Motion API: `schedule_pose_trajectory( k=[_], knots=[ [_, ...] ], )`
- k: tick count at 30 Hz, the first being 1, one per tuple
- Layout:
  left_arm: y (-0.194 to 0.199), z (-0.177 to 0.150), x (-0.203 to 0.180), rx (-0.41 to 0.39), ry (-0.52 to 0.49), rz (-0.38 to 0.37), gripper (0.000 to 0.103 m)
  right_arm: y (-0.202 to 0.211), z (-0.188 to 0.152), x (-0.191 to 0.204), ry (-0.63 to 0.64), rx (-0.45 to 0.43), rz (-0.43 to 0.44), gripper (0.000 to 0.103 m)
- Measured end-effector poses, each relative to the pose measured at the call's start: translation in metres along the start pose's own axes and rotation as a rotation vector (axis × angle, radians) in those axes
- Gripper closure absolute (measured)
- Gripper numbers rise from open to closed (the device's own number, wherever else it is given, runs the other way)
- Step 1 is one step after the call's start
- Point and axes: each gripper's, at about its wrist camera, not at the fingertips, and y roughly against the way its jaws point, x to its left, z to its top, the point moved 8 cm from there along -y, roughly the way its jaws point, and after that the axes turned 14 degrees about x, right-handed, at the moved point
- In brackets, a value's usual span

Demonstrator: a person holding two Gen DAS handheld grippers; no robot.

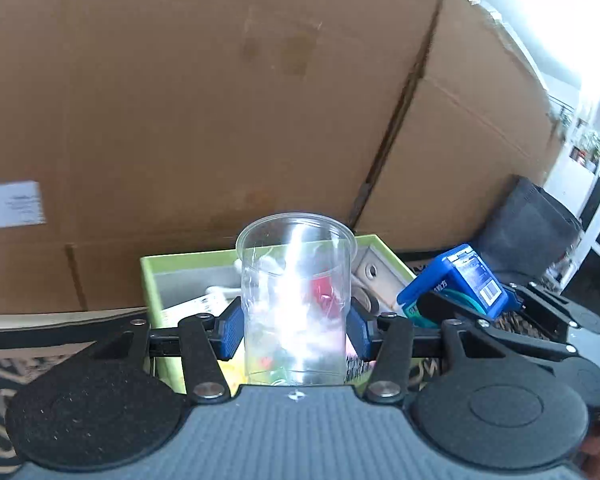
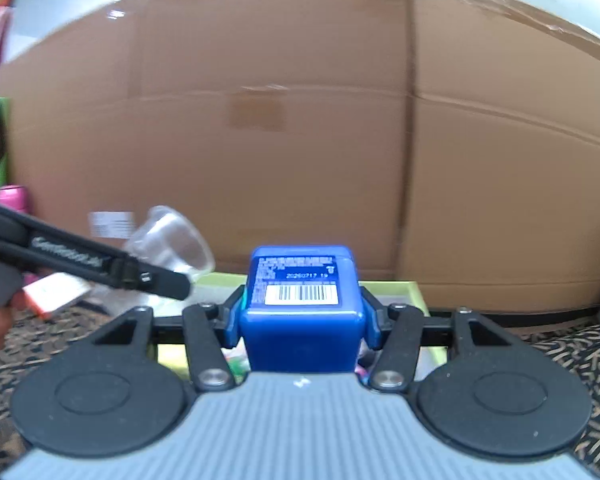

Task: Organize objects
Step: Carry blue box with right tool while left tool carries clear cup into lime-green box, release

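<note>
My left gripper [image 1: 296, 330] is clamped on a clear, ribbed plastic cup [image 1: 296, 300], one blue pad [image 1: 230, 332] pressed into each side of its lower wall. The cup stands upright with its open rim at twelve o'clock from the pads, lifted above a shallow lime-green cardboard tray [image 1: 150, 280] that shows behind and beneath it. Through the cup wall I see red and white shapes, too blurred to name. In the tray at one o'clock of the cup lies a pale wooden block with a round hole [image 1: 374, 276].

My right gripper [image 2: 302, 320] is clamped on a small blue plastic box with a white barcode label [image 2: 302, 300], gripped on both flanks, the label facing me. In the left wrist view that same box sits at three o'clock of the cup, well apart from it, with the right gripper's black arm running across below it. In the right wrist view the cup appears at ten o'clock of the box, tilted, behind the black finger of my left gripper.

A large brown corrugated cardboard carton [image 1: 220, 100] fills the background at twelve o'clock in both views, with a white printed label [image 1: 12, 204] low at nine o'clock. A dark grey fabric bag [image 1: 528, 228] leans at two o'clock in the left view. Below lies a dark carpet with a tan scribble pattern [image 2: 560, 352]. A pink object [image 2: 12, 196] at nine o'clock is too blurred to tell
</note>
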Motion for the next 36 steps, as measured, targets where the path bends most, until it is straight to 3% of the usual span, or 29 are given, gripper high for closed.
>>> schedule_pose_trajectory(
  k=[3, 9, 15, 18, 21, 25, 31, 36],
  knots=[
    [-0.033, 0.014, 0.001, 0.050, 0.043, -0.013, 0.048, -0.031, 0.010, -0.026, -0.033, 0.036, -0.020, 0.049],
    [-0.075, 0.033, -0.001, 0.077, 0.043, 0.027, 0.048, -0.079, 0.024, -0.057, -0.052, 0.077, -0.036, 0.049],
    [-0.121, 0.018, 0.007, 0.176, 0.055, 0.074, 0.050, -0.130, 0.011, -0.060, -0.021, 0.195, -0.032, 0.049],
    [-0.129, 0.015, 0.014, 0.201, 0.105, 0.036, 0.050, -0.135, 0.011, -0.060, -0.015, 0.178, -0.043, 0.048],
    [-0.124, 0.014, 0.013, 0.196, 0.127, 0.018, 0.045, -0.132, 0.011, -0.058, -0.004, 0.179, -0.025, 0.034],
    [-0.108, 0.011, 0.013, 0.174, 0.126, -0.005, 0.025, -0.110, 0.010, -0.065, -0.026, 0.139, -0.068, 0.011],
    [-0.062, 0.000, 0.009, 0.098, 0.110, -0.018, 0.020, -0.070, -0.001, -0.063, 0.000, 0.112, -0.077, 0.005],
    [-0.023, -0.019, 0.010, 0.025, 0.100, 0.006, 0.015, -0.035, -0.018, -0.038, -0.005, 0.078, -0.019, 0.000]
  ],
)
